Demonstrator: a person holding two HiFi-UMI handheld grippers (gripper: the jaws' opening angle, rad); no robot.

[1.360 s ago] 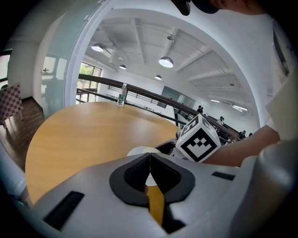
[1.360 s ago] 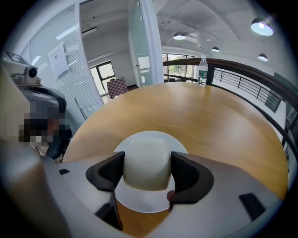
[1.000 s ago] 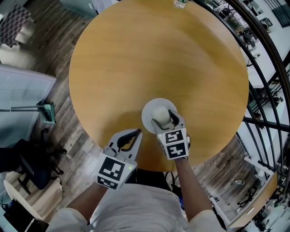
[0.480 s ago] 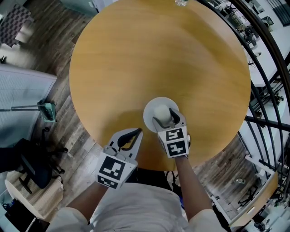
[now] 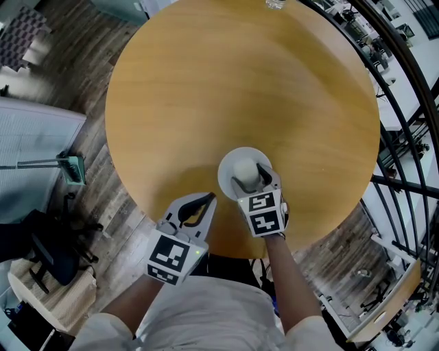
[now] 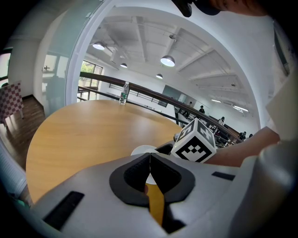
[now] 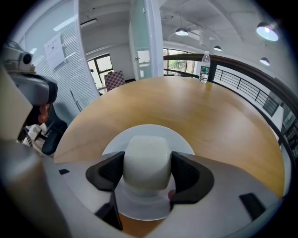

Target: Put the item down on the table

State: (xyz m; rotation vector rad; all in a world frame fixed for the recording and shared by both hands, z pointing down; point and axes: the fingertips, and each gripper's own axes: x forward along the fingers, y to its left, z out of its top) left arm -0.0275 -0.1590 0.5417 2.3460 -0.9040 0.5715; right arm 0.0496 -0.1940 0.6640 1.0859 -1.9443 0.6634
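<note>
A white rounded cup-like item [image 5: 244,168] [image 7: 146,160] sits between the jaws of my right gripper [image 5: 248,176] [image 7: 147,171], which is shut on its two sides. It is over the middle of a white plate [image 5: 225,171] [image 7: 160,131] on the near part of the round wooden table [image 5: 240,82]. I cannot tell whether the item rests on the plate or hangs just above it. My left gripper [image 5: 203,203] [image 6: 149,157] is at the table's near edge, left of the plate, shut with nothing in it.
A water bottle [image 5: 274,4] [image 7: 203,66] [image 6: 123,93] stands at the table's far edge. A dark metal railing [image 5: 405,103] curves along the right side. A black chair [image 5: 48,247] and a green-headed tool [image 5: 68,168] are on the floor to the left.
</note>
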